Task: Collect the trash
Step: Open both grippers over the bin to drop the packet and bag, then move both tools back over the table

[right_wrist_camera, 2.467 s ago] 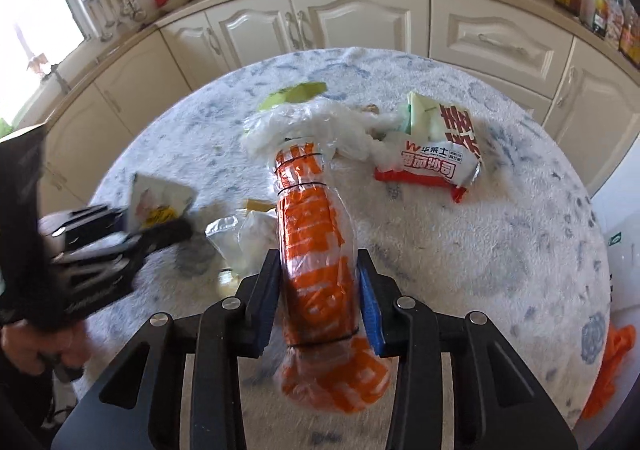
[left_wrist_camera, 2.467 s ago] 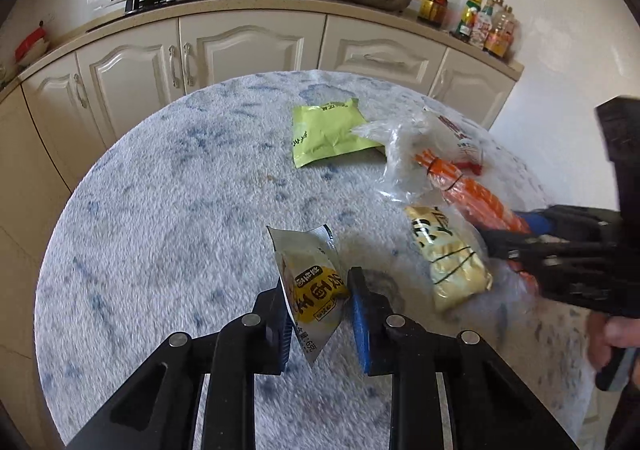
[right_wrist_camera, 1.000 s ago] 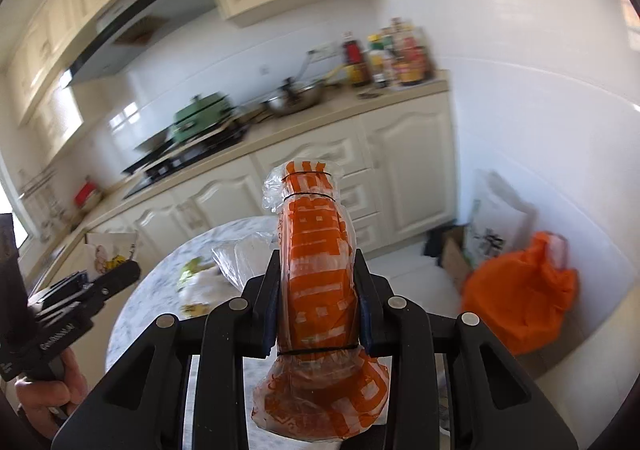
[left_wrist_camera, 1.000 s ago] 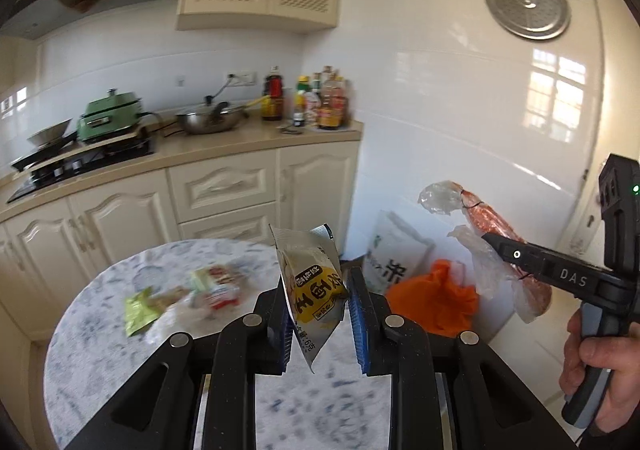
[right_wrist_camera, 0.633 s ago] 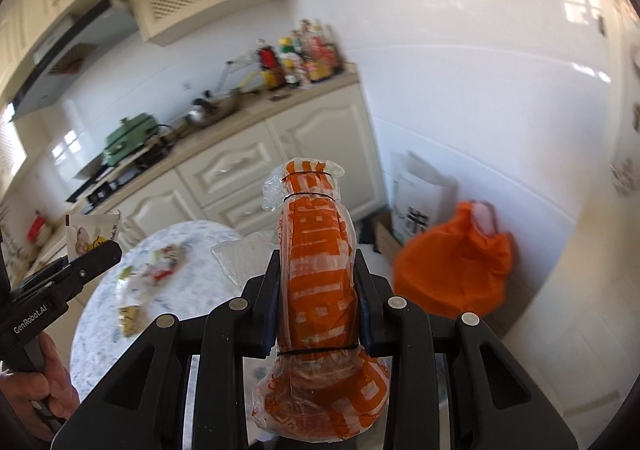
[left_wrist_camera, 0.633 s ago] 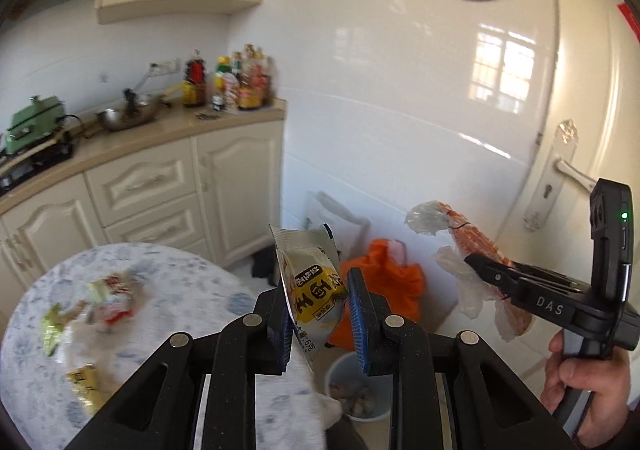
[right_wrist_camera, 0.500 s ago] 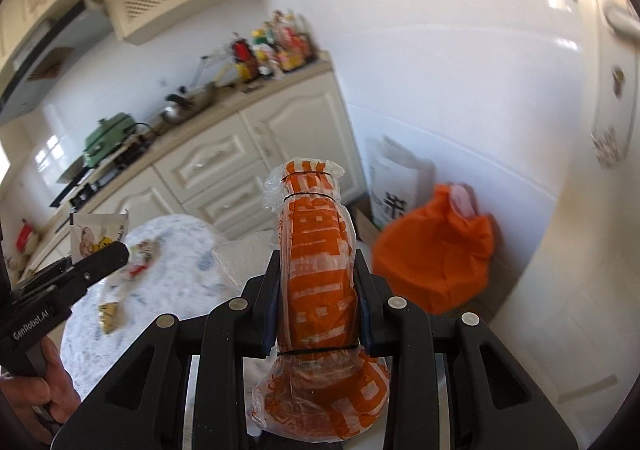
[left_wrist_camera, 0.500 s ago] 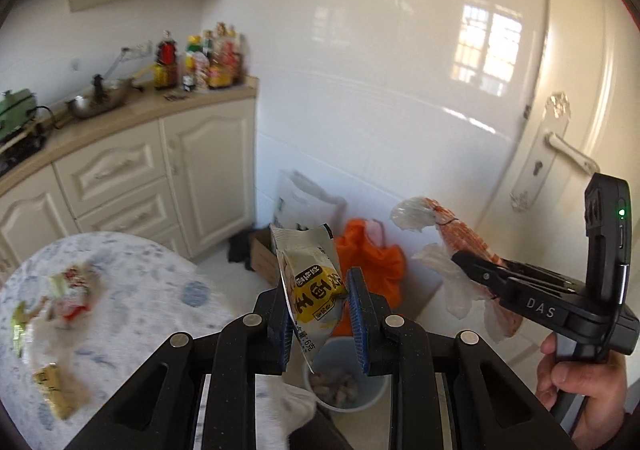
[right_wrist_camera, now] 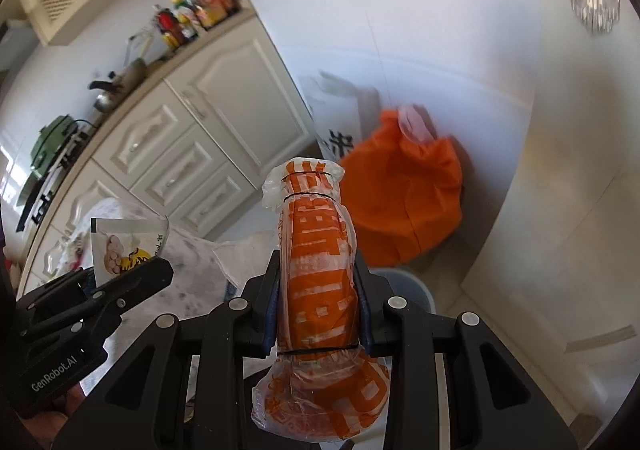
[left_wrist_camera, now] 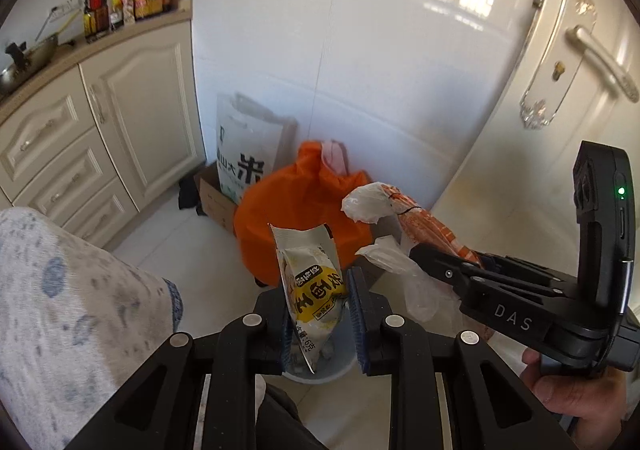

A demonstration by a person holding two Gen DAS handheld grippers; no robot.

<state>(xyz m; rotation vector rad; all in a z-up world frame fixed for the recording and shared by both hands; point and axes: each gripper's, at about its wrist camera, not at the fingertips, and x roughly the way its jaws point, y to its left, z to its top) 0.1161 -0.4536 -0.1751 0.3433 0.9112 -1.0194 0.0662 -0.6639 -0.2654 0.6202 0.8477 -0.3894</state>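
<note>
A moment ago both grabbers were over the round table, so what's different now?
Both grippers have swung away from the table toward the floor corner, tipping down over the small bin by the orange bag. Nothing was let go: the left gripper still pinches the yellow snack packet, and the right gripper still clamps the orange wrapper roll.

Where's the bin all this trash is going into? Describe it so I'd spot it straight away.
Start at the white door with the silver handle and look down to the big orange bag slumped on the floor. In front of it stands the small round bin, pale blue-grey. Unlike the soft bags around it, it is rigid and open-topped.
</note>
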